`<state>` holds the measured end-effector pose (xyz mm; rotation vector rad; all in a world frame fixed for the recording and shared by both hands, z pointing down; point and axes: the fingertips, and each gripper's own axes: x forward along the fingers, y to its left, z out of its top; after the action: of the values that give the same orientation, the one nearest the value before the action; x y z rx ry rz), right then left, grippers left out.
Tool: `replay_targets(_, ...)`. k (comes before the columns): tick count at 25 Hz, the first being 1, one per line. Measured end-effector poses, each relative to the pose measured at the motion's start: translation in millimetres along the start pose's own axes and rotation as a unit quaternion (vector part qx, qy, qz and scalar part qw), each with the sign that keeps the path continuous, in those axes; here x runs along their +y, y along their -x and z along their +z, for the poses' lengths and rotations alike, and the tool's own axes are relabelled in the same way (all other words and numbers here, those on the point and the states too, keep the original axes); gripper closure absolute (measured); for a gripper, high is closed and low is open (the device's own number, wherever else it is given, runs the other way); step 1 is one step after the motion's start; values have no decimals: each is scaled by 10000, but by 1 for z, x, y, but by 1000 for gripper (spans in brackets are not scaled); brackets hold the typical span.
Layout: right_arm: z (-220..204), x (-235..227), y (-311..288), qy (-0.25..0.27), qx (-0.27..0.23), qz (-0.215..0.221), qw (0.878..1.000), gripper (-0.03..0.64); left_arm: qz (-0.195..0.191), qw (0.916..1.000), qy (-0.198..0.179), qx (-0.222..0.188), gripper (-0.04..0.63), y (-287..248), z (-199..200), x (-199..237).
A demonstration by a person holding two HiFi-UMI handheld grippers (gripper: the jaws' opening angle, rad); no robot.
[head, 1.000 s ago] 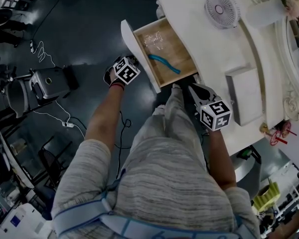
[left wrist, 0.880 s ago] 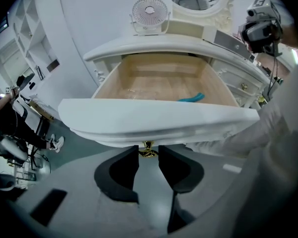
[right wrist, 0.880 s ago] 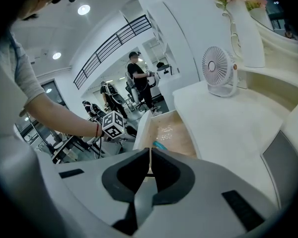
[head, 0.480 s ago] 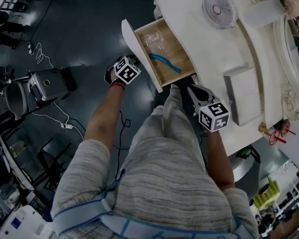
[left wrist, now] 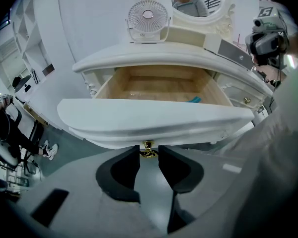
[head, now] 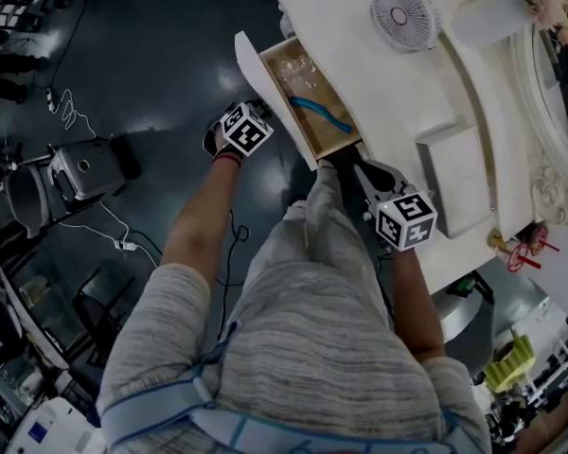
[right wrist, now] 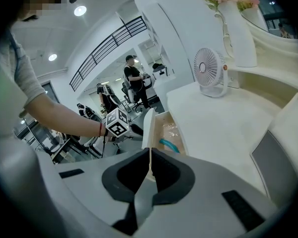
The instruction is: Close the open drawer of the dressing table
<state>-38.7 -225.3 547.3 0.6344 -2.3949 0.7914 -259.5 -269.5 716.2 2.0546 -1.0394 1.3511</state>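
Here, in the head view, the half-open pale wooden drawer (head: 314, 102) of the white dressing table (head: 379, 112) is seen projecting towards the left gripper (head: 260, 112). In the left gripper view, the jaws are closed on the drawer's small gold knob (left wrist: 148, 150). In the right gripper view, the right gripper (right wrist: 150, 152) is shown with jaws pressed together and nothing held.

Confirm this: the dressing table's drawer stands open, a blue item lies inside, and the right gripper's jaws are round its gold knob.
Wrong gripper: the left gripper view shows the left gripper closed on the gold knob; the right gripper is shut, off the knob. The drawer is open, blue item inside.
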Motion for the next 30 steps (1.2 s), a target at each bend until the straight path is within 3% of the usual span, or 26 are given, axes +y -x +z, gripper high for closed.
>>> replay_targets(30,11,-35,11,-222,-64,-256,9994,600,-156,9986,-108,-489,471,-48,116,-13)
